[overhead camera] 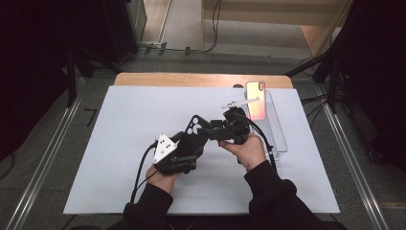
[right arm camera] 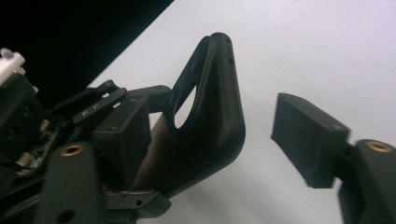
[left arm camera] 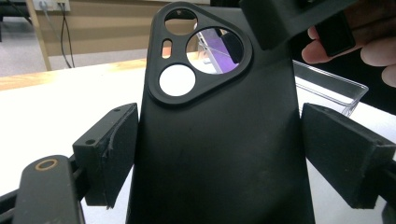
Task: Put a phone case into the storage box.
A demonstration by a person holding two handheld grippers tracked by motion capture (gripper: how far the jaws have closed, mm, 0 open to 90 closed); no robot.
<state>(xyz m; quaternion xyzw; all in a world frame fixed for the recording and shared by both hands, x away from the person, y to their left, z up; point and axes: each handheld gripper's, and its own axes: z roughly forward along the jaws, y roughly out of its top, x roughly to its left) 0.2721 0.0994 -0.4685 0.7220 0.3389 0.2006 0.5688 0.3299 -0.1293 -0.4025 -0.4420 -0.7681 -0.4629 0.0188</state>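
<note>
White counter [overhead camera: 119,143]: we held the black phone case [left arm camera: 219,154] clamped in the left hand-held gripper [left arm camera: 219,158], camera end up and away, bottom cut off; right hand-held gripper [right arm camera: 210,140] jaws apart around its edge.

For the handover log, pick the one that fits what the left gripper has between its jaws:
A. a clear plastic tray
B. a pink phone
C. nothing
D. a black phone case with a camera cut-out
D: the black phone case, its camera cut-out uppermost, stands between the left gripper jaws.

Left tool [overhead camera: 187,139] grips black phone case [overhead camera: 194,132]; right tool [overhead camera: 210,130] alongside.
</note>
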